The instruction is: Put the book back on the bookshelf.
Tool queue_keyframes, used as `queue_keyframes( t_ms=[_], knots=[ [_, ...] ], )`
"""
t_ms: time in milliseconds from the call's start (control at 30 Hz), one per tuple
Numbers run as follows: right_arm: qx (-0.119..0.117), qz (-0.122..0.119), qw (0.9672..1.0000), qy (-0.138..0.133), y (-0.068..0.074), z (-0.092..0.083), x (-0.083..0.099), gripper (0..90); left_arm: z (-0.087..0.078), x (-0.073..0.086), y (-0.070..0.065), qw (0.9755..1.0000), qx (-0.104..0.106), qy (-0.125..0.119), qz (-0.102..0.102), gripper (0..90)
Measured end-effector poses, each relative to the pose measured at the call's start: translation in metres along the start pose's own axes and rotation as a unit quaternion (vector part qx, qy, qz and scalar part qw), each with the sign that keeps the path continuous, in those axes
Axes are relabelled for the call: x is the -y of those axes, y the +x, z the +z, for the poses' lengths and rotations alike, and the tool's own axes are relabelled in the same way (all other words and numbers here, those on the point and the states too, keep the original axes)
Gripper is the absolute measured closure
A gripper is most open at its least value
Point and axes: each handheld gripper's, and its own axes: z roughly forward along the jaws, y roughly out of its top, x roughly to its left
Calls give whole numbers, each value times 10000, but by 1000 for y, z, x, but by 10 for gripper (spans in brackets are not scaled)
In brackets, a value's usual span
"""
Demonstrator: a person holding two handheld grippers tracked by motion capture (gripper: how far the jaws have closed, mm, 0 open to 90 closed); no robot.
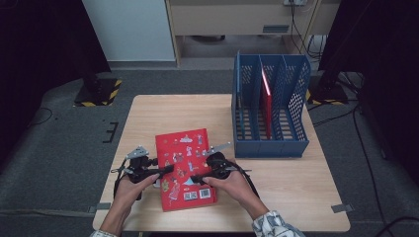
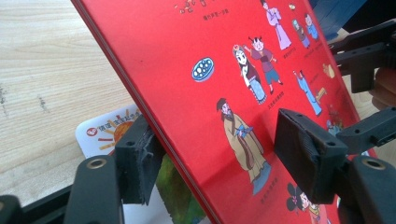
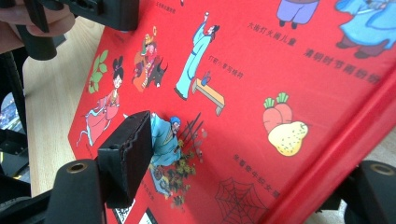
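— Where is the red book (image 1: pixel 185 167)?
— Near the tabletop's (image 1: pixel 306 197) front edge, left of the middle, between both tools.
— The left tool (image 2: pixel 219 156)?
— Jaws astride its left edge, partly open, one pad under, one above the cover.
— The right tool (image 3: pixel 252 172)?
— Partly open astride the right edge. A blue file rack (image 1: pixel 271 106) stands at the far right corner.

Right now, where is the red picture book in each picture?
High view: the red book lies low in the middle, on the table between both grippers.
Left gripper view: its tilted cover runs across the middle and right.
Right gripper view: its cover spreads over most of the frame.
Shared landmark: the cartoon figures on its cover.
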Motion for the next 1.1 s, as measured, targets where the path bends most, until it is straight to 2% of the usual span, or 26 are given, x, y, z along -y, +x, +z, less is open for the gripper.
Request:
queue_keyframes(
  t_ms=[133,567,867,967,1067,1100],
  knots=[
    [-6,5,10000,-14,-2,2,2,269,0,-2,-3,9999,-72,19,83,334],
    [-37,101,9999,-55,-3,3,3,256,1,-3,-3,10000,-84,20,41,341],
    [129,44,9998,-151,0,5,2,181,0,-5,-6,9999,-57,-54,89,361],
    [143,39,9997,-187,0,1,2,227,-2,-6,-6,9999,-45,-33,83,372],
    [122,47,9996,-242,0,-4,1,274,-4,-7,-6,9999,15,-111,62,397],
    [111,15,9995,-298,0,-8,1,303,-7,-10,-10,9998,-8,-174,110,406]
  ],
)
